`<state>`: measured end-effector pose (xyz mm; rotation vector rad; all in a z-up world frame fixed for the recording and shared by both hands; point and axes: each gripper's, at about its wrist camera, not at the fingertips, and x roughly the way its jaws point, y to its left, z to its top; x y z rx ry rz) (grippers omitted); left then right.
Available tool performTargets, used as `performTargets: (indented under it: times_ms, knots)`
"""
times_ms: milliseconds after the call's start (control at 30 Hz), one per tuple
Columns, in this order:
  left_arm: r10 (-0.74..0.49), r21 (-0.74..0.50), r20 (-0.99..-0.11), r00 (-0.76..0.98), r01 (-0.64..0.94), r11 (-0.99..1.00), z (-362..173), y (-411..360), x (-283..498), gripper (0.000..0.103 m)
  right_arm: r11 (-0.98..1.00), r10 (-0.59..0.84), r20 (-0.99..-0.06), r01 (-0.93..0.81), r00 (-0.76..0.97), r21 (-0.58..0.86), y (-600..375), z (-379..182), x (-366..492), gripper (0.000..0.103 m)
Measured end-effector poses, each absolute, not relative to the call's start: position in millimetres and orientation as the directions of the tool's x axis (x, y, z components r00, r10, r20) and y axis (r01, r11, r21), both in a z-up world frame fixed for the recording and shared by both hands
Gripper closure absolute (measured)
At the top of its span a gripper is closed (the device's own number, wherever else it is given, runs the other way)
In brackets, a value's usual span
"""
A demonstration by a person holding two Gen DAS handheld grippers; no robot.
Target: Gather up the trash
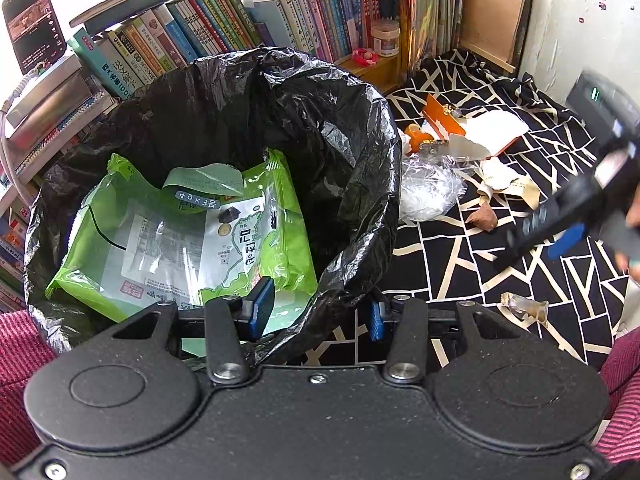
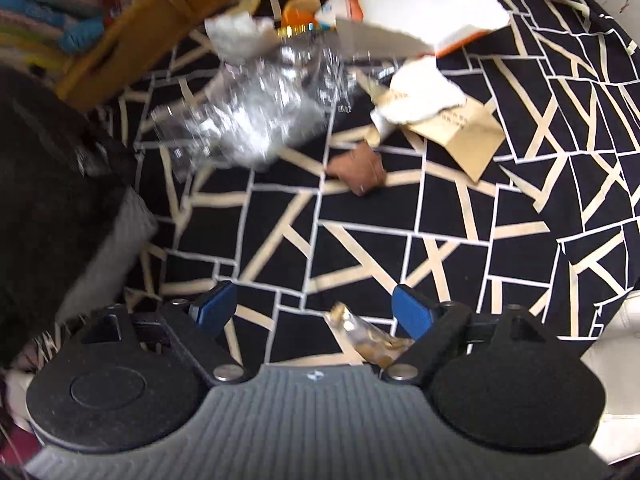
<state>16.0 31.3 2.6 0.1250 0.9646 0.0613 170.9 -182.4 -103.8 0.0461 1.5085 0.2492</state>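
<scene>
Right gripper [image 2: 314, 310] is held wide open, empty; a wrapper [image 2: 366, 336] lies just below, nearer its right pad. Left gripper [image 1: 316, 308] is clamped on the bag [image 1: 360, 168] rim. Risk: wrapper is nudged aside by the off-centre pad, not pinched.

from my right wrist view the black patterned cloth [image 2: 360, 236] lies bare ahead, open room to pass. a small clear wrapper [image 2: 368, 336] sits just beside my right pad. further off, crinkled clear plastic [image 2: 256, 112], a brown scrap [image 2: 360, 172] and torn paper [image 2: 424, 96] crowd the way; the black bag [image 1: 360, 152] walls the left.
</scene>
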Motion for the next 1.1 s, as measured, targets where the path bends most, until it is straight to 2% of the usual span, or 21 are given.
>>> performTargets:
  times_ms: [267, 300, 367, 433, 467, 500, 700, 933, 1100]
  knots:
    - [0.108, 0.134, -0.816, 0.568, 0.004, 0.991, 2.1, 31.4, 17.1, 0.059, 0.955, -0.033, -0.998, -0.295, -0.046, -0.018, -164.2, -158.1, 148.1, 0.022]
    - [0.108, 0.134, -0.816, 0.568, 0.004, 0.991, 2.1, 31.4, 17.1, 0.059, 0.953, -0.056, -0.997, -0.302, -0.054, -0.037, -164.1, -163.5, 146.7, 0.025]
    - [0.108, 0.133, -0.816, 0.568, 0.004, 0.991, 2.2, 31.4, 17.2, 0.059, 0.948, -0.080, -0.994, -0.315, -0.080, -0.051, -163.3, -171.7, 143.9, 0.035]
    - [0.108, 0.133, -0.816, 0.568, 0.004, 0.991, 2.1, 31.5, 17.0, 0.059, 0.943, -0.085, -0.993, -0.329, -0.080, -0.054, -160.7, -173.3, 141.6, 0.057]
    - [0.108, 0.134, -0.816, 0.568, 0.004, 0.991, 2.2, 31.5, 17.1, 0.059, 0.941, -0.084, -0.994, -0.333, -0.072, -0.055, -159.4, -171.9, 141.1, 0.060]
    - [0.108, 0.134, -0.816, 0.568, 0.004, 0.991, 2.2, 31.5, 17.2, 0.059, 0.942, -0.079, -0.995, -0.331, -0.056, -0.057, -157.5, -169.4, 140.4, 0.070]
    - [0.108, 0.135, -0.815, 0.569, 0.004, 0.991, 2.1, 31.7, 17.1, 0.059, 0.967, -0.010, -0.998, -0.253, 0.057, -0.024, -163.1, -140.5, 152.7, 0.093]
    - [0.109, 0.135, -0.816, 0.568, 0.004, 0.991, 2.0, 31.7, 17.1, 0.059, 0.973, 0.206, -0.950, -0.153, 0.235, 0.173, -169.2, -74.8, 165.6, 0.095]
    - [0.109, 0.135, -0.816, 0.568, 0.004, 0.991, 2.0, 31.7, 17.1, 0.059, 0.907, 0.420, -0.848, -0.182, 0.322, 0.380, -163.1, -17.9, 169.1, 0.094]
